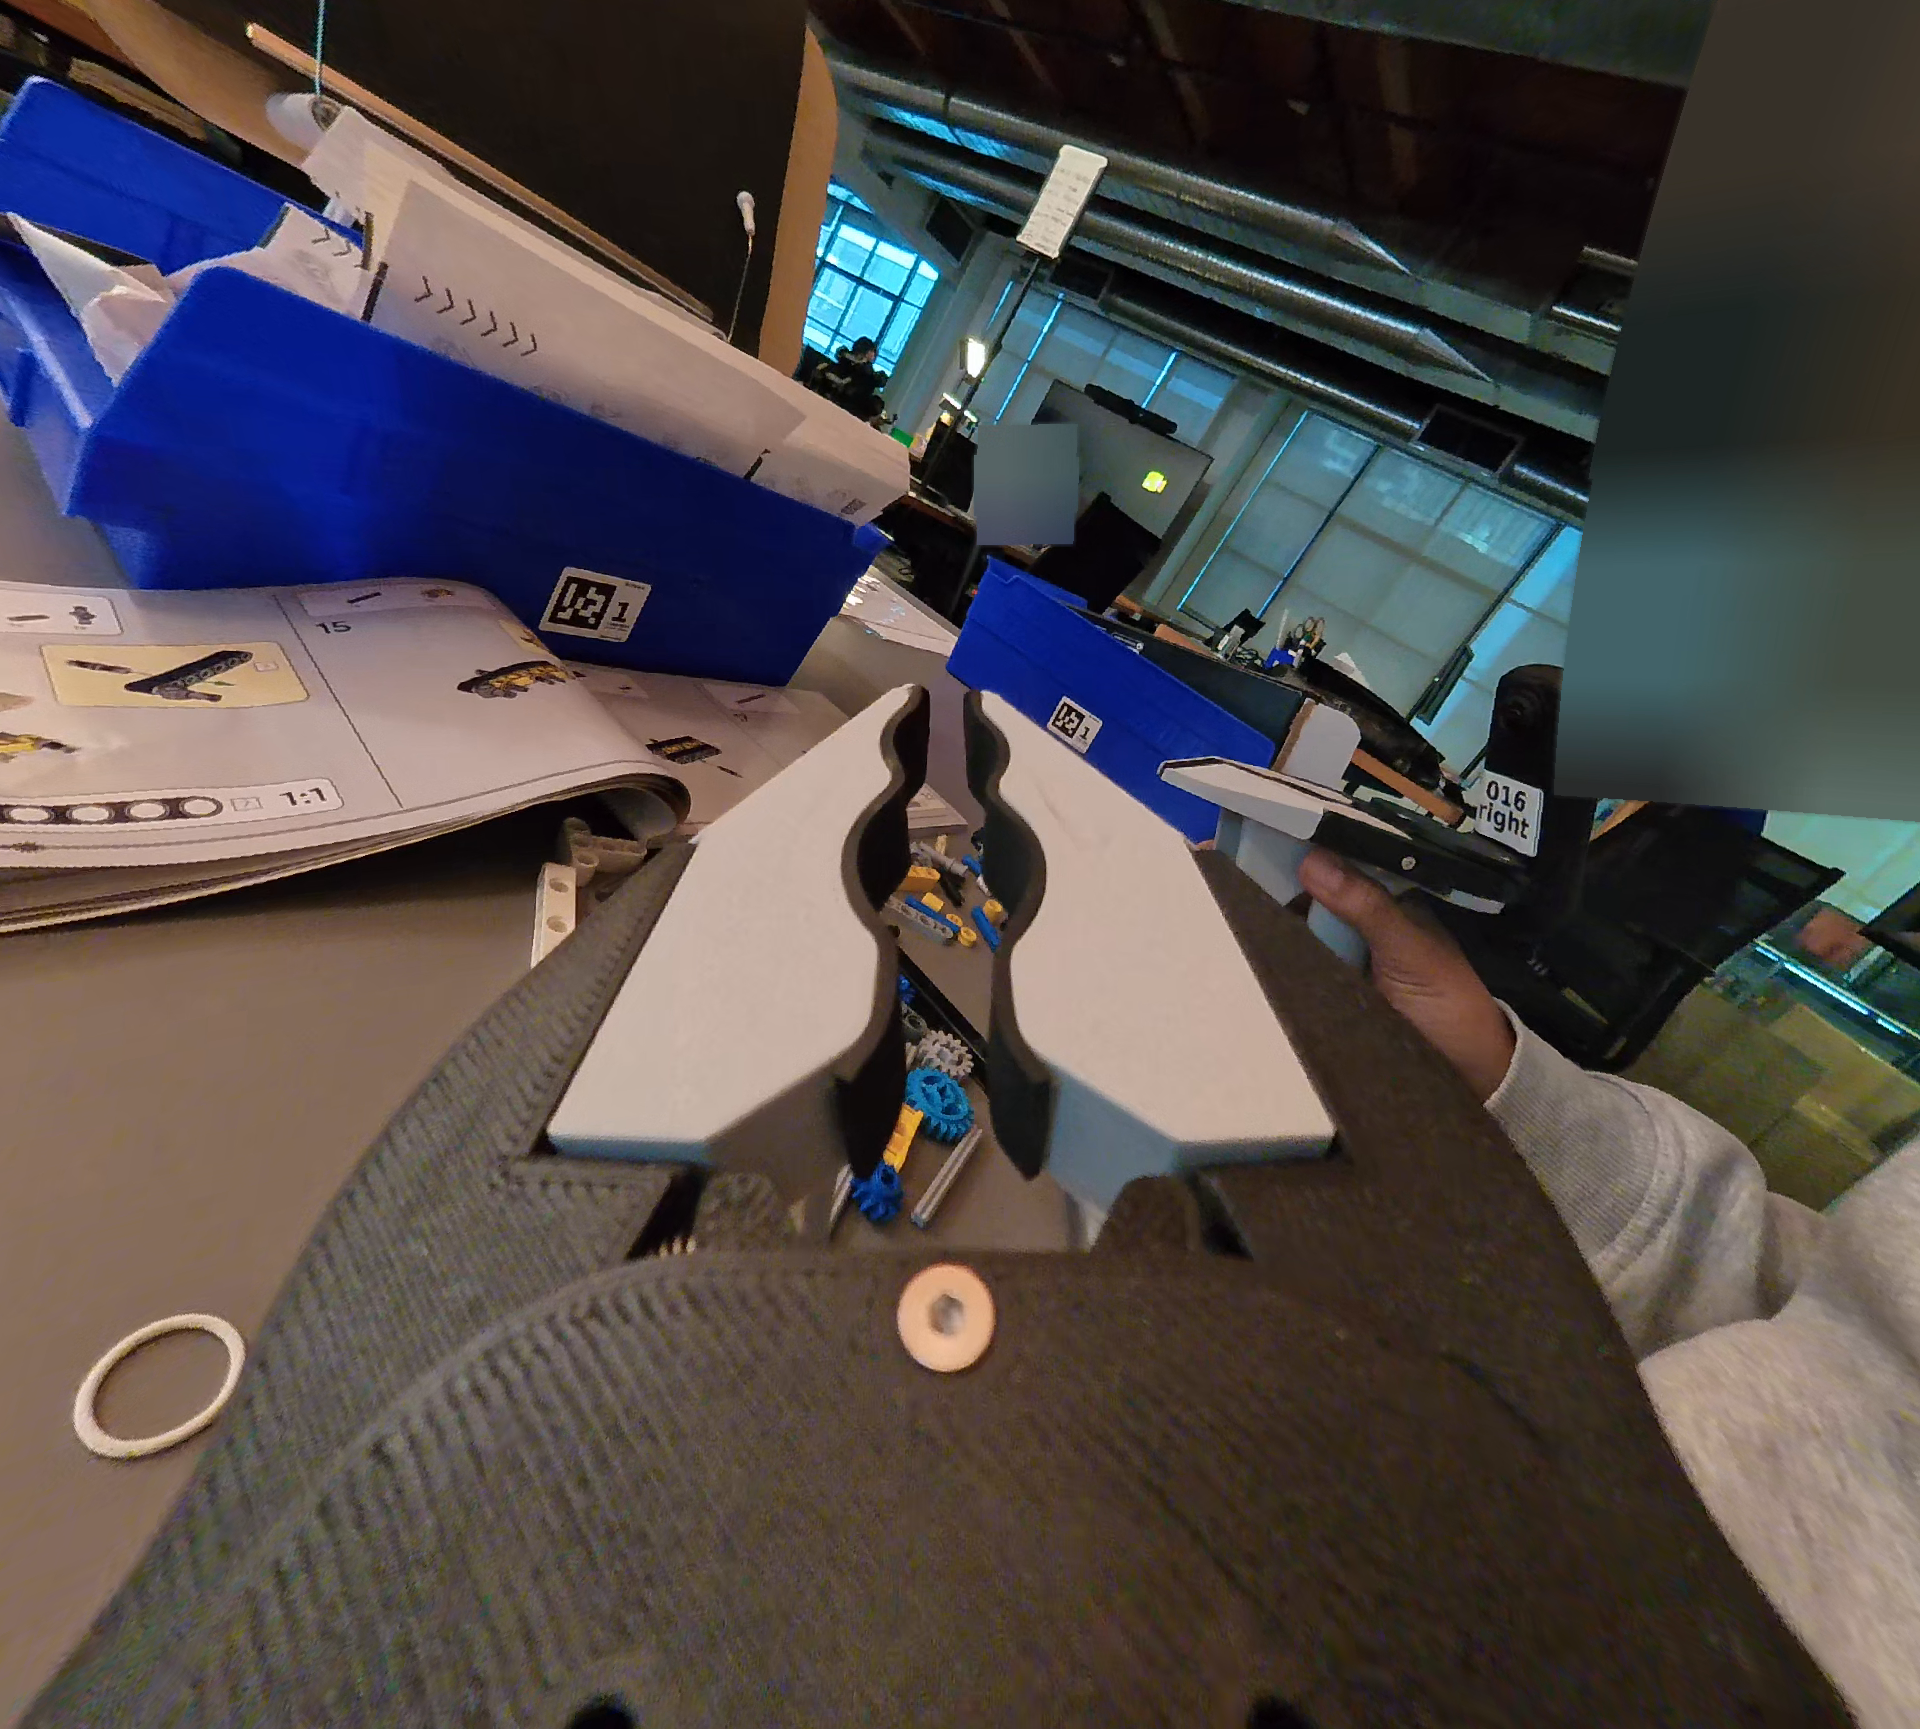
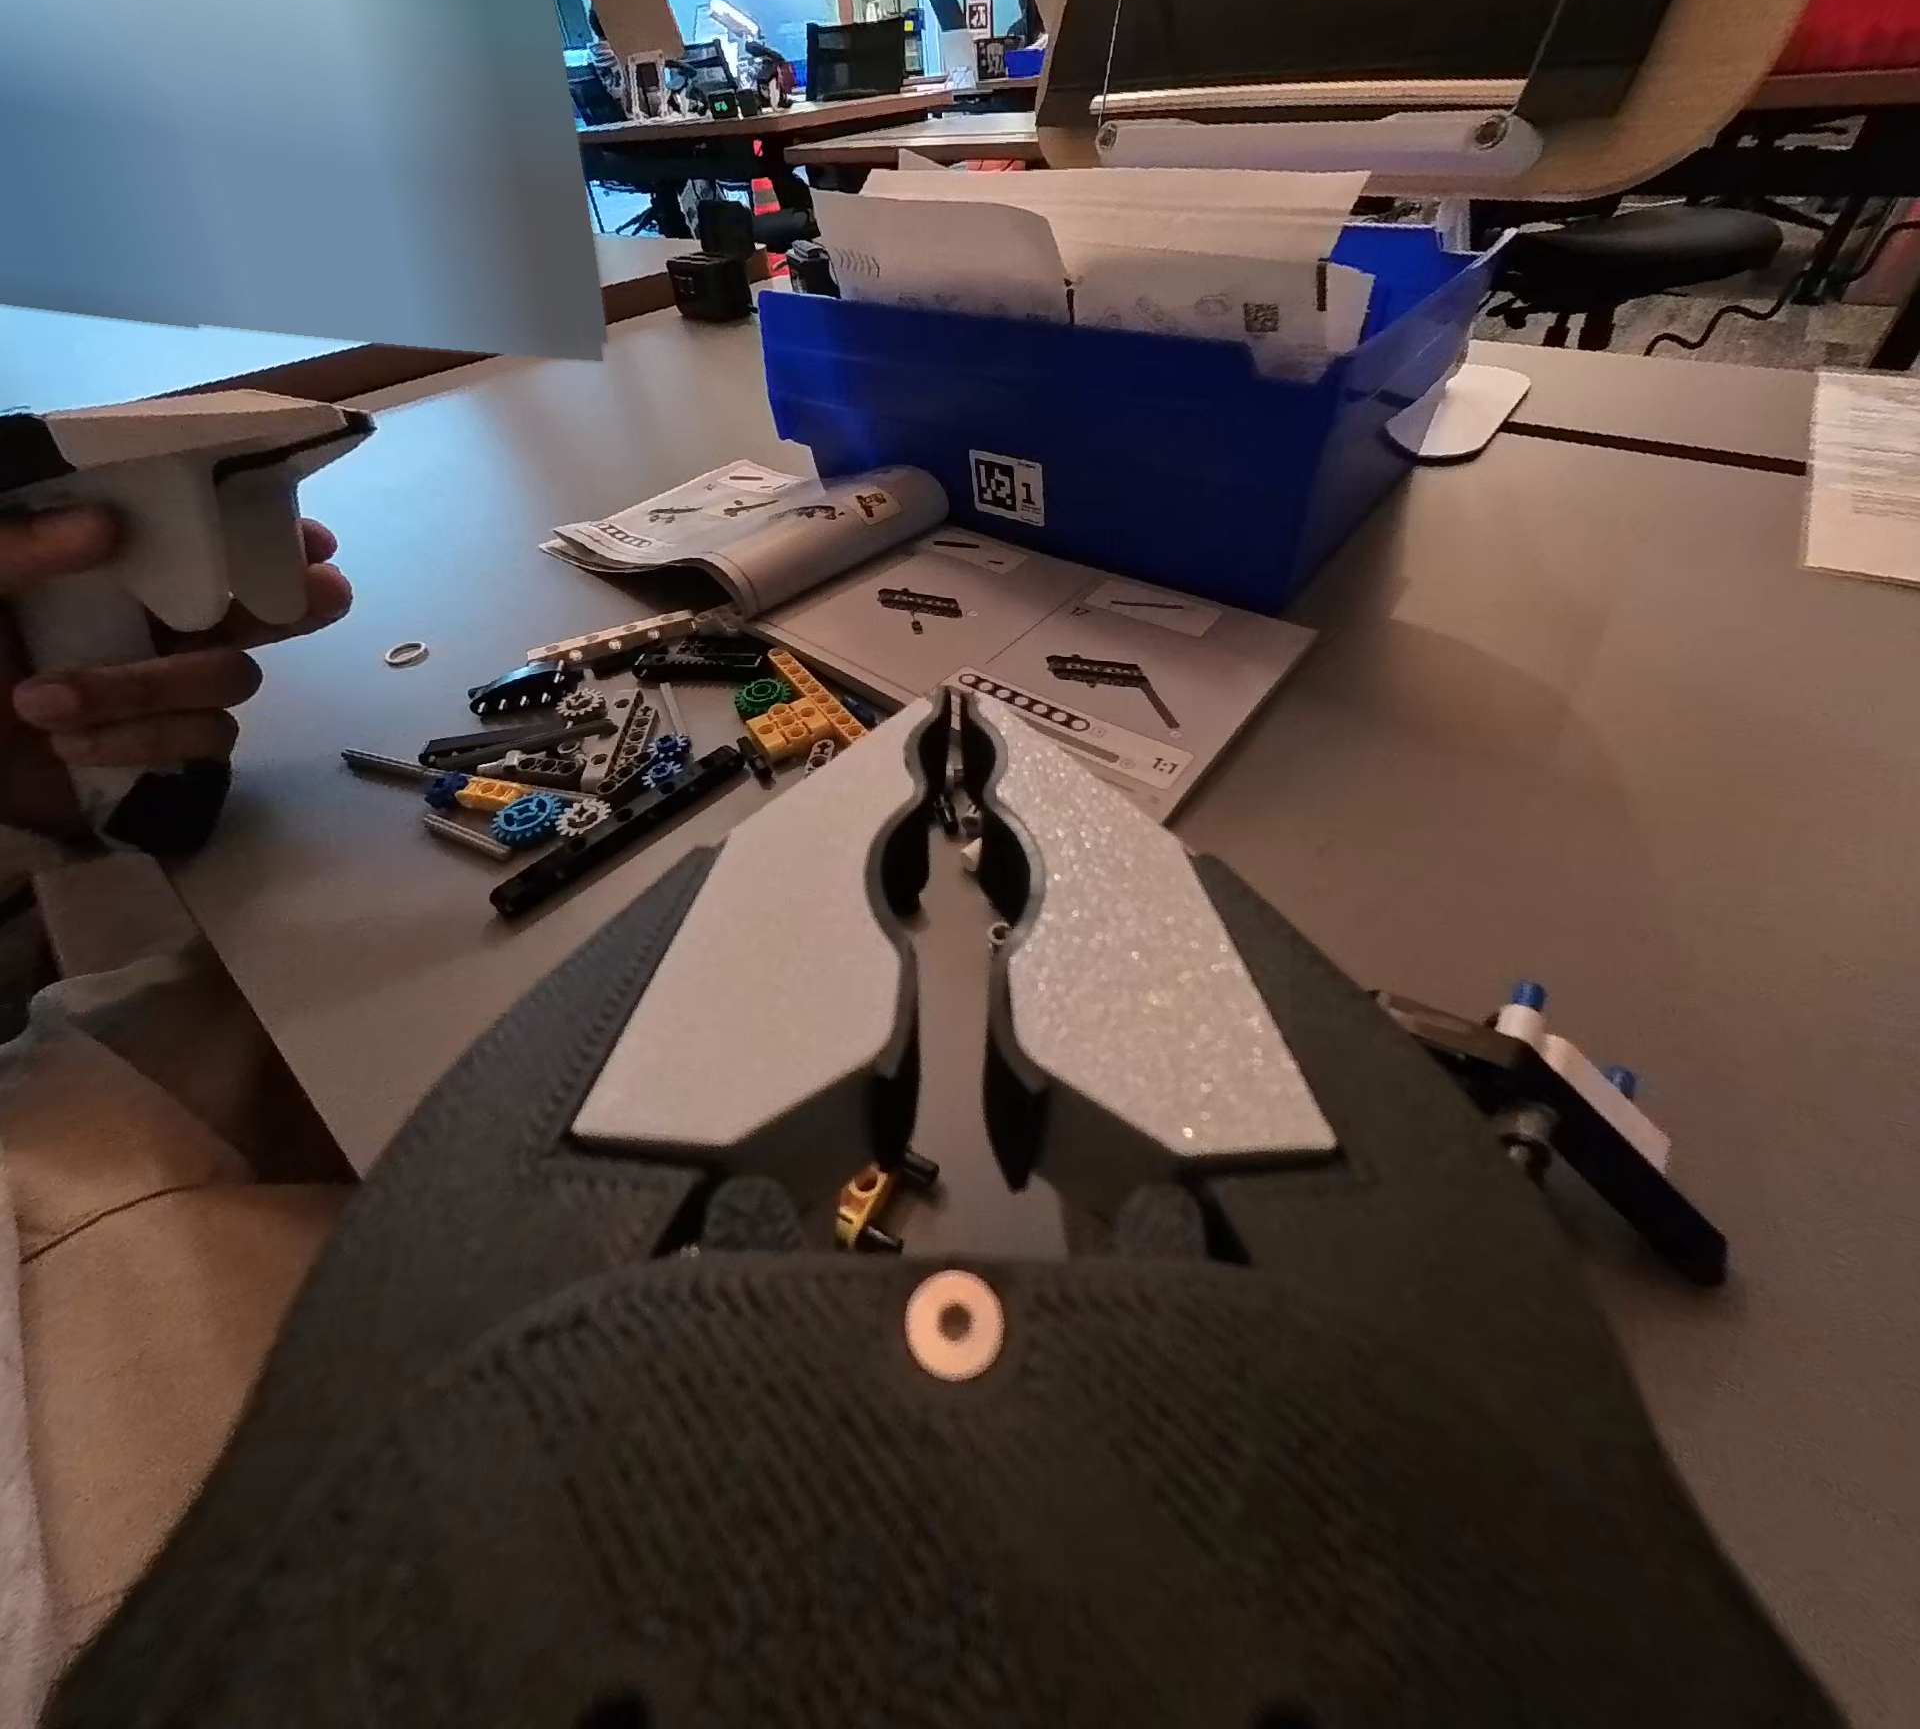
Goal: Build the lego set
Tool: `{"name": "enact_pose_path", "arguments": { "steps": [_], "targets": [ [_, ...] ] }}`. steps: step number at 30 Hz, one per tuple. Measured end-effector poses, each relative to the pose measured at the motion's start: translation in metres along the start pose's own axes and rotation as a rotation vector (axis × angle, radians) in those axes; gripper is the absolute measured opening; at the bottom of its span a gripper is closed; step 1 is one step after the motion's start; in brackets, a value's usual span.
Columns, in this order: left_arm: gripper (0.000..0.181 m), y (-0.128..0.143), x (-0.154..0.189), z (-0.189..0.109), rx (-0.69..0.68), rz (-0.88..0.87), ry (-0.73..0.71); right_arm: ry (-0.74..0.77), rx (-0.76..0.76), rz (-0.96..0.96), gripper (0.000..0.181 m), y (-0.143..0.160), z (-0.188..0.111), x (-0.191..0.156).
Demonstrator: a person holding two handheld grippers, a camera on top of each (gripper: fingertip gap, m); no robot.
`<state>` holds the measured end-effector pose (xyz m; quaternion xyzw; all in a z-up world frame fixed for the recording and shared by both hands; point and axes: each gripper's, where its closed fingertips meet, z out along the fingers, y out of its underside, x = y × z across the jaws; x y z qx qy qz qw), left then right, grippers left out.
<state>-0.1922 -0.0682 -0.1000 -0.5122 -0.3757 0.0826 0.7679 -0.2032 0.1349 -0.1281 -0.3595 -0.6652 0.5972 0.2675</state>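
Left wrist view: the left gripper (image 1: 945,713) fills the middle of the frame, its jaws nearly together with only a thin slit at the tips and nothing between them. Through the gap, low in the centre, loose Lego parts lie on the grey table (image 1: 260,1108): a blue gear (image 1: 938,1103), a grey gear (image 1: 943,1051), small yellow and blue connectors (image 1: 940,900). The open instruction booklet (image 1: 312,723) lies at left, in front of a blue bin (image 1: 416,453). A white rubber ring (image 1: 158,1386) sits at lower left. The right hand (image 1: 1403,952) shows at right.

Right wrist view: the right gripper (image 2: 953,708) is likewise almost closed and empty, tips over the near edge of the booklet page (image 2: 1039,640). The parts pile (image 2: 623,744) lies left of centre, with long black beams (image 2: 613,838), a yellow frame piece (image 2: 805,708) and a green gear (image 2: 764,694). A partly built black-and-white assembly with blue pins (image 2: 1579,1108) rests at lower right. The left hand (image 2: 135,671) is raised at left.

The step looks like picking the next part. To do it well, I would check the page against the pile, spread the jaws before descending, and take one beam across its narrow sides, clear of the gears touching it.
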Motion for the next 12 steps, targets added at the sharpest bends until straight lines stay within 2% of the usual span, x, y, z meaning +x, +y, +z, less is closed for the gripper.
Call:
{"name": "enact_pose_path", "arguments": {
  "steps": [9,12],
  "targets": [
    [0.004,0.001,-0.001,0.001,-0.007,-0.006,-0.004,-0.005,-0.005,-0.011,0.000,0.001,0.000,-0.002],
    [0.003,0.001,-0.002,0.001,-0.009,-0.014,-0.023,-0.043,-0.066,-0.034,0.012,0.009,0.005,-0.011]
  ]
}}
